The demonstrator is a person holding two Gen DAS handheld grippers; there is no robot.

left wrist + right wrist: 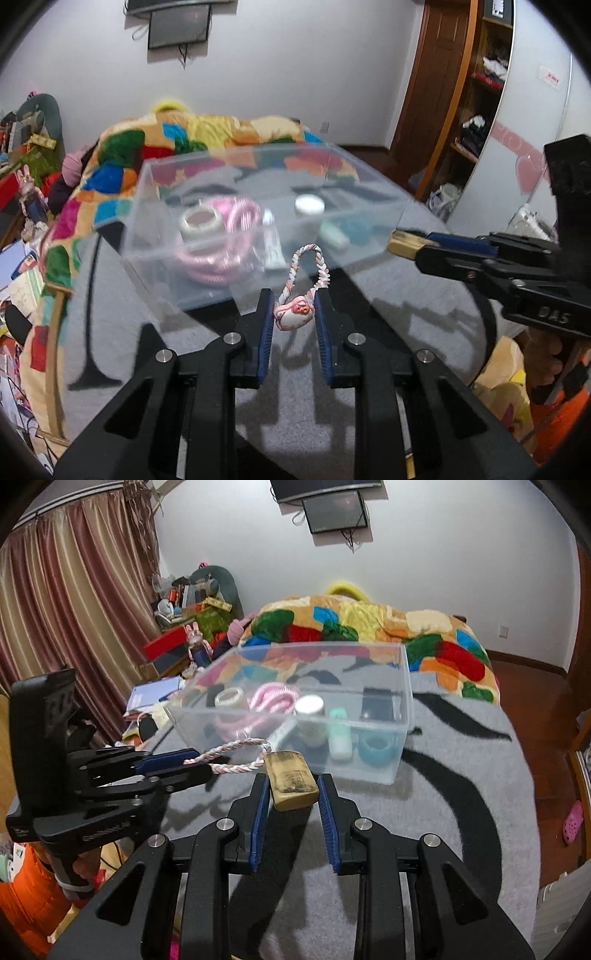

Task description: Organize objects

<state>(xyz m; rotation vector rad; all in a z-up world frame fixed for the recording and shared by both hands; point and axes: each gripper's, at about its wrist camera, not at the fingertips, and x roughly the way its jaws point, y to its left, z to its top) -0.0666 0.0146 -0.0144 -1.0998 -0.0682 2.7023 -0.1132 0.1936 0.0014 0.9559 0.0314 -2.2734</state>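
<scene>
My left gripper (pixel 294 301) is shut on a pink-and-white hair tie with a heart charm (pixel 294 313); its braided loop (pixel 308 266) stands up toward the clear plastic box (pixel 147 229). In the right wrist view the same braided loop (pixel 229 755) sticks out of the left gripper (pixel 195 762). My right gripper (pixel 291 781) is shut on a small tan block (pixel 291 782), also seen in the left wrist view (pixel 402 245). The box (pixel 404 686) holds a tape roll (pixel 231 698), a pink coiled cord (pixel 275 696), a white-lidded jar (pixel 310 720), a green bottle (pixel 340 738) and a teal ring (pixel 376 749).
The box sits on a grey blanket with black stripes (pixel 461 775) on a bed. A colourful quilt (pixel 369 627) is heaped behind it. A cluttered desk (pixel 184 613) and curtains (pixel 74 609) stand at the left. A wooden shelf (pixel 476 92) stands at the right.
</scene>
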